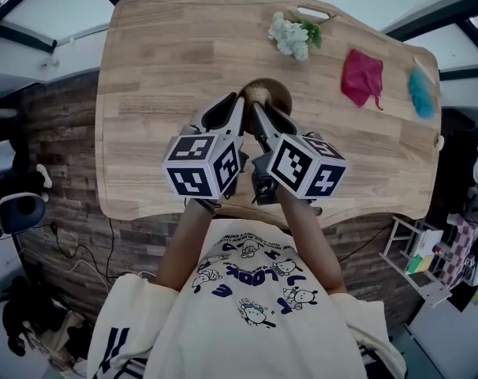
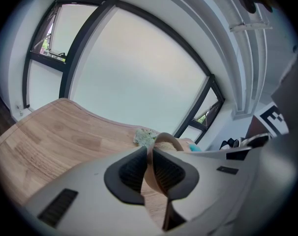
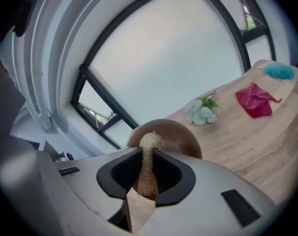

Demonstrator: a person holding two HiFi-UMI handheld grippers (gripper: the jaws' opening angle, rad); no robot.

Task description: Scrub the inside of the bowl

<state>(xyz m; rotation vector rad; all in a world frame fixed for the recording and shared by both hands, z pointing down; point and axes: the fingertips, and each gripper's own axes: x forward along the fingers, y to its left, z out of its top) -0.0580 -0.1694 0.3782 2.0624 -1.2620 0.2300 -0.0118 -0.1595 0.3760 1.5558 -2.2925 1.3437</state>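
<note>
A brown wooden bowl (image 1: 276, 95) is held above the middle of the wooden table (image 1: 160, 61). My left gripper (image 1: 240, 106) is shut on the bowl's rim (image 2: 164, 139), which stands edge-on between its black pads. My right gripper (image 1: 253, 109) is shut on a tan loofah scrubber (image 3: 148, 161), whose fuzzy top pokes into the bowl (image 3: 174, 134). The scrubber's tip (image 1: 257, 94) shows pale inside the bowl in the head view. Both grippers sit side by side, their marker cubes close together.
A sprig of pale artificial flowers (image 1: 293, 35) lies at the table's far side. A red cloth (image 1: 361, 77) and a teal cloth (image 1: 420, 93) lie to the right. Large windows stand beyond the table. Shelves and clutter sit on the floor at right.
</note>
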